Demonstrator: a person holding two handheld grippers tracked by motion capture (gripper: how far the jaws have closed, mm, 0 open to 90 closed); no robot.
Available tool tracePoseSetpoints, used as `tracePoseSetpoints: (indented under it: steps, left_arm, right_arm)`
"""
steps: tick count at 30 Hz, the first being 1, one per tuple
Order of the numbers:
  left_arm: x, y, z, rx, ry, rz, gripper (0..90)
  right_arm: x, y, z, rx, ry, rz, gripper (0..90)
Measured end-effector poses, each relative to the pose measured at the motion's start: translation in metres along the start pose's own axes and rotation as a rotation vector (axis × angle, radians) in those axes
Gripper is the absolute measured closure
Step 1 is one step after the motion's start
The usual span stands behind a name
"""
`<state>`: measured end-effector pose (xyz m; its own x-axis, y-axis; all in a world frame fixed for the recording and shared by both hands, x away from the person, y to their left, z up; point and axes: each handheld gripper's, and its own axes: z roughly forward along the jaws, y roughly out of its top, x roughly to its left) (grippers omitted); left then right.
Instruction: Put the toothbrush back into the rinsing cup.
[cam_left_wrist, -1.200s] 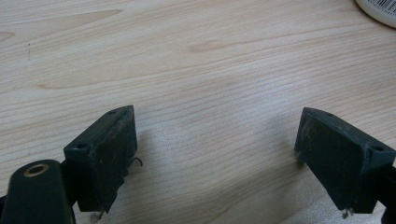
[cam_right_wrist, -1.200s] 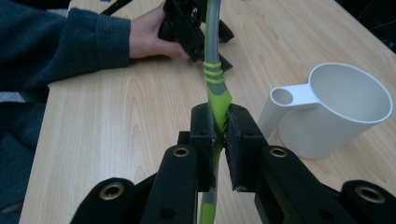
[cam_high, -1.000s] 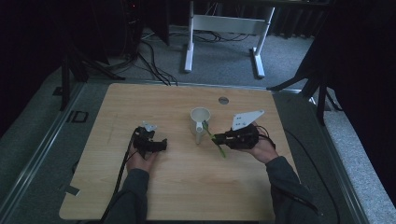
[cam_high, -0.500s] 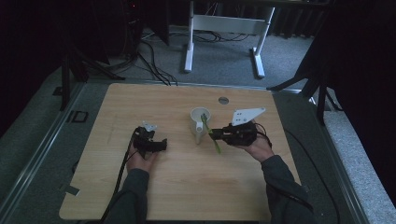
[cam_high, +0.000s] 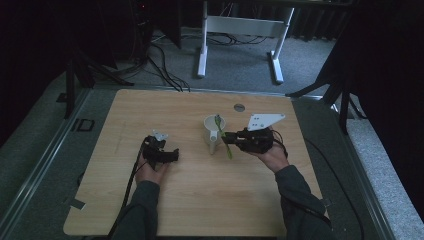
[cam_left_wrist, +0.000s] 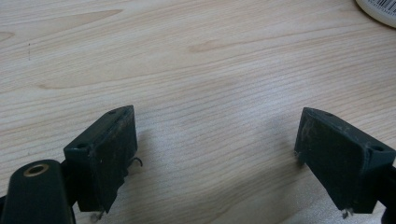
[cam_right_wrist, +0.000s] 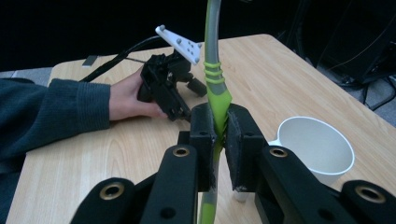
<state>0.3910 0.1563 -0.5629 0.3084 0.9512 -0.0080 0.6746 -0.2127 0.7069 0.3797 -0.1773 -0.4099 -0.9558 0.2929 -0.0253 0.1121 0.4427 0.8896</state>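
On the wooden table (cam_high: 200, 200), your right gripper (cam_right_wrist: 219, 135) clamps a green tool (cam_right_wrist: 218, 93) beside the cup (cam_right_wrist: 317, 149); steady its tip over the rim. Your left gripper (cam_left_wrist: 215, 154) rests wide, holding nothing.

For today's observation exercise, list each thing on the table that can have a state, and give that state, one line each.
left gripper: open, holding nothing, low over bare wood.
right gripper: shut on the green-handled utensil.
green-handled utensil: clamped by its handle, its far end at the cup's mouth.
white cup: upright on the table, mouth open.
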Motion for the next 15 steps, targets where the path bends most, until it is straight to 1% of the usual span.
tracePoseSetpoints:
  steps: [15]
  left_arm:
    - [-0.0001, 0.0, 0.0001, -0.001, 0.0, -0.001, 13.4]
  right_arm:
    - [-0.0008, 0.004, 0.0055, -0.048, -0.041, 0.024, 81.9]
